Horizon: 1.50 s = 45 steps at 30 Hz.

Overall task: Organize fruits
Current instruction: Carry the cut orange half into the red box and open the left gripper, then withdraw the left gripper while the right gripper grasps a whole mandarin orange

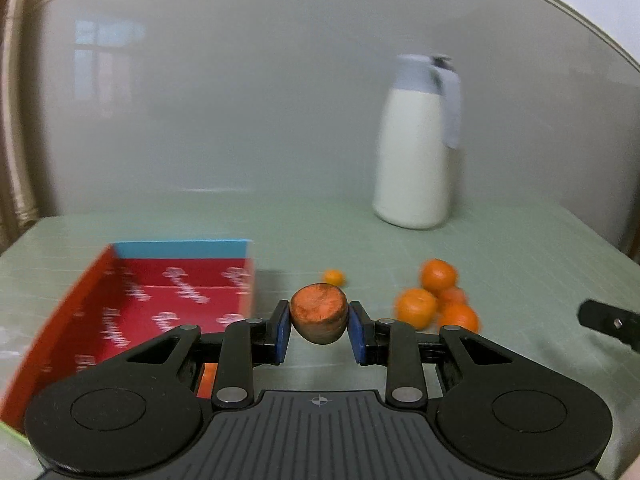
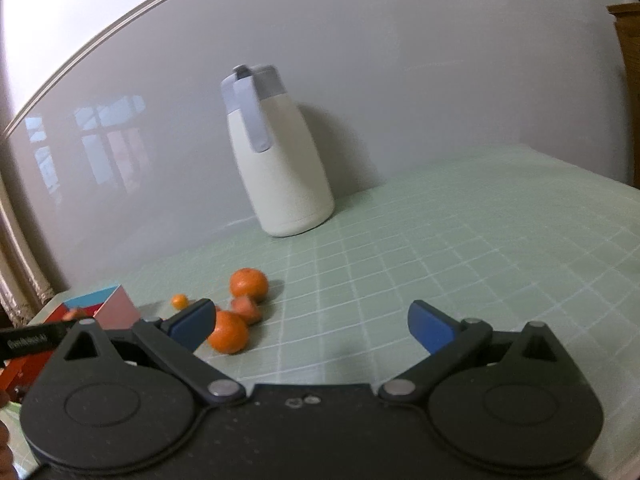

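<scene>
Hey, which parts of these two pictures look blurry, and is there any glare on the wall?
Left wrist view: the box and oranges smear with motion; the held fruit stays sharp. Right wrist view: sharper overall, window reflection on the glossy wall.

Soft dim light, motion blur (fisheye-bent edges).

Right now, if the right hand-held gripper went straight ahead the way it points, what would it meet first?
Probably nothing close: the open right hand-held gripper faces bare pale green gridded mat. The round orange tangerines lie left of its line, and the white insulated jug with grey-blue lid stands farther back, also slightly left. Depth is unclear.
</scene>
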Each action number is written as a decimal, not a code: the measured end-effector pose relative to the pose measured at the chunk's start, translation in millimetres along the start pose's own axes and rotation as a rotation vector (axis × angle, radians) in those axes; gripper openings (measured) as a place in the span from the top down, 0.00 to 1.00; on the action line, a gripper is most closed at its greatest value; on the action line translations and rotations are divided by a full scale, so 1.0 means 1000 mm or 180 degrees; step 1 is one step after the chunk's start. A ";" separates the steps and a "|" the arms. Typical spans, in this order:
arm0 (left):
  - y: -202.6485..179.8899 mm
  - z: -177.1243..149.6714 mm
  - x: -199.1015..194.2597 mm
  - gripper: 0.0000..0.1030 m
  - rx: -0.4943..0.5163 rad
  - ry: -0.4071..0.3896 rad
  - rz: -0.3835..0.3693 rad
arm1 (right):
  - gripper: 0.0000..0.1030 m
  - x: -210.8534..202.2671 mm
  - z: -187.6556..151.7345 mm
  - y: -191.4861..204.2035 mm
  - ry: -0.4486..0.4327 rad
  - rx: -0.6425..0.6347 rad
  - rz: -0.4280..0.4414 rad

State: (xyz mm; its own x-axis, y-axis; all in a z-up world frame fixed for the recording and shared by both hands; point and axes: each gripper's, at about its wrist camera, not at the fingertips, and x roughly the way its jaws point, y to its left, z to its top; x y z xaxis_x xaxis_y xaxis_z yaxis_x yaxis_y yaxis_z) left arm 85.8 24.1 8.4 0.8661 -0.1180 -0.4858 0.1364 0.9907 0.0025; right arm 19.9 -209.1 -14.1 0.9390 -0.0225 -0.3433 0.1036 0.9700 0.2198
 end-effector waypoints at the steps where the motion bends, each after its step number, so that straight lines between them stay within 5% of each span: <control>1: 0.007 0.000 -0.002 0.70 -0.0025 -0.0007 0.0056 | 0.00 0.002 -0.001 0.004 0.0009 -0.0023 0.0018; 13: 0.100 -0.020 -0.003 0.70 -0.0398 0.0137 0.0659 | 0.00 0.014 -0.008 0.039 0.0105 -0.0228 0.0172; 39: 0.127 -0.042 0.007 0.67 -0.0670 0.0336 0.0841 | 0.00 0.038 -0.016 0.084 0.0243 -0.0429 0.0399; 40: 0.126 -0.042 0.005 0.65 -0.0673 0.0317 0.0835 | 0.00 0.039 -0.017 0.084 0.0246 -0.0430 0.0401; 43: 0.124 -0.043 -0.008 0.36 -0.0653 0.0201 0.0927 | 0.00 0.041 -0.016 0.084 0.0251 -0.0435 0.0380; 45: 0.123 -0.045 -0.019 0.34 -0.0620 0.0086 0.0937 | 0.00 0.044 -0.016 0.083 0.0268 -0.0421 0.0348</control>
State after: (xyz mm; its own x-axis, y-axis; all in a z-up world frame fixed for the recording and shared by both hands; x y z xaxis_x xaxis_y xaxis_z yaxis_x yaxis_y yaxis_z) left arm 64.7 151.6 -21.8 0.8411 0.1739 -0.5121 -0.2139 0.9767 -0.0197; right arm 64.4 -125.8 -25.3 0.9109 0.0996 -0.4004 -0.0467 0.9891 0.1398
